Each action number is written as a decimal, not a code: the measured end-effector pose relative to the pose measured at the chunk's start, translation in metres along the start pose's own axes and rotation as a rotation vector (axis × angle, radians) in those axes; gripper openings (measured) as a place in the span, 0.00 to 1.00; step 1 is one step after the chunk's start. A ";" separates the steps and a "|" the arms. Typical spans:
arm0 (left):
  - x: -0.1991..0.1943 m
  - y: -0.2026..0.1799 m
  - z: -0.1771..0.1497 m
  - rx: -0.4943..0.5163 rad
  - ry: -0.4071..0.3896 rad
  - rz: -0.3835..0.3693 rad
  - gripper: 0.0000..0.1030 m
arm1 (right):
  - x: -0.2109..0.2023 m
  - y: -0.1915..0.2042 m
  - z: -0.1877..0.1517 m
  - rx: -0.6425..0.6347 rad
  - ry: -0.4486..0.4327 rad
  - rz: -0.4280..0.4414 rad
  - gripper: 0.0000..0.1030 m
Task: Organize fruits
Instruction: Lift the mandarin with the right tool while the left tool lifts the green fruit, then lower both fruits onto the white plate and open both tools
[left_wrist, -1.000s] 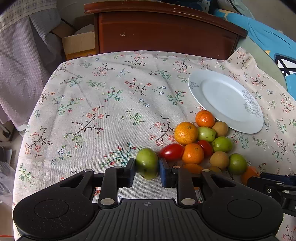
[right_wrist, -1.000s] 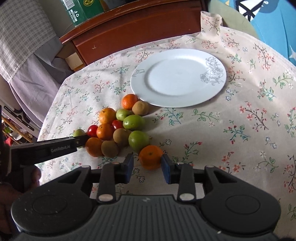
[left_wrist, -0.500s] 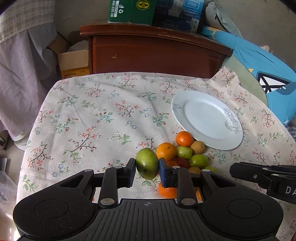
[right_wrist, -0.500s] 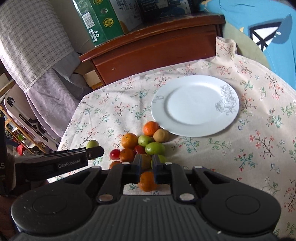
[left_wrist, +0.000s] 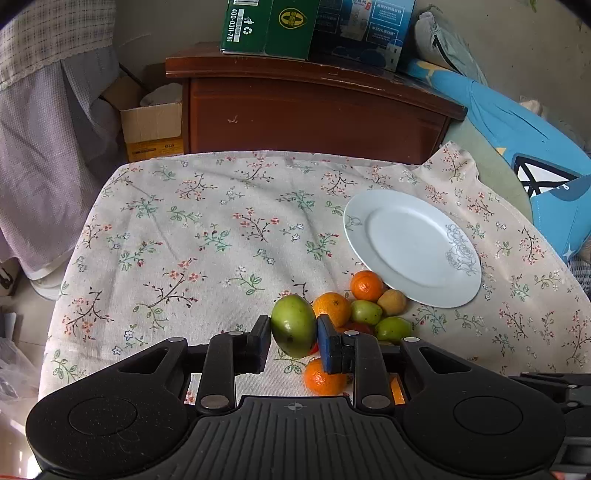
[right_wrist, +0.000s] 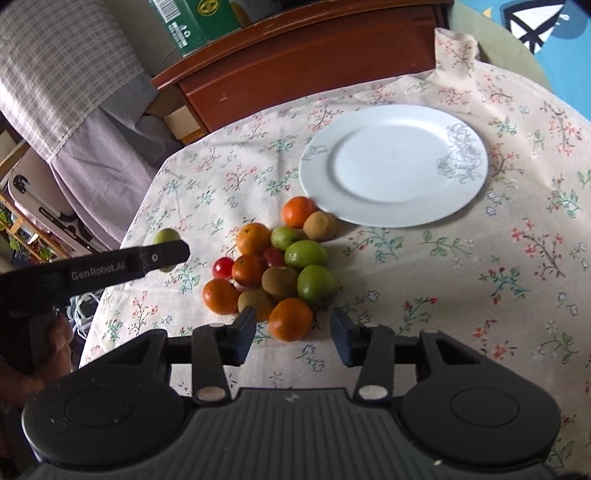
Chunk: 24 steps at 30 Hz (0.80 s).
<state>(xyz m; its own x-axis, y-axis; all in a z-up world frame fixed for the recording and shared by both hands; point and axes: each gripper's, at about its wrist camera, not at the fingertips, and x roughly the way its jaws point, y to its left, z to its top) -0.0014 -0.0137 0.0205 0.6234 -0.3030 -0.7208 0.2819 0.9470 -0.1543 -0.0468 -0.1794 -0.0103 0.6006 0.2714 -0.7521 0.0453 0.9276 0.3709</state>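
Observation:
My left gripper (left_wrist: 293, 338) is shut on a green fruit (left_wrist: 293, 325) and holds it above the floral tablecloth, left of the fruit pile; the same fruit shows in the right wrist view (right_wrist: 166, 236) behind the left gripper's finger. My right gripper (right_wrist: 291, 334) is open, its jaws on either side of an orange mandarin (right_wrist: 290, 319) that lies on the cloth at the pile's near edge. The pile (right_wrist: 275, 266) holds mandarins, green fruits, brown kiwis and red tomatoes. A white plate (right_wrist: 393, 164) lies empty behind the pile.
A dark wooden cabinet (left_wrist: 314, 107) with boxes on top stands behind the table. A cardboard box (left_wrist: 153, 129) sits left of it. Blue fabric (left_wrist: 535, 147) lies at the right. The tablecloth (left_wrist: 184, 240) drops off at the left edge.
My left gripper has lifted the green fruit off the cloth. My right gripper, shut around the mandarin half a second ago, now stands open with the mandarin on the cloth.

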 end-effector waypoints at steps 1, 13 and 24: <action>-0.001 -0.001 0.001 0.002 -0.002 -0.002 0.24 | 0.004 0.004 -0.001 -0.022 0.003 -0.019 0.44; 0.000 -0.013 0.019 0.058 -0.006 -0.031 0.24 | 0.007 0.013 0.000 -0.078 0.001 -0.016 0.27; 0.017 -0.037 0.051 0.145 -0.062 -0.132 0.24 | -0.028 -0.022 0.065 -0.029 -0.167 -0.075 0.27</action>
<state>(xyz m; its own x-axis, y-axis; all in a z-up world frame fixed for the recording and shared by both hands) 0.0354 -0.0596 0.0484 0.6165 -0.4338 -0.6571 0.4633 0.8746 -0.1427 -0.0124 -0.2246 0.0381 0.7210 0.1566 -0.6750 0.0738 0.9512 0.2996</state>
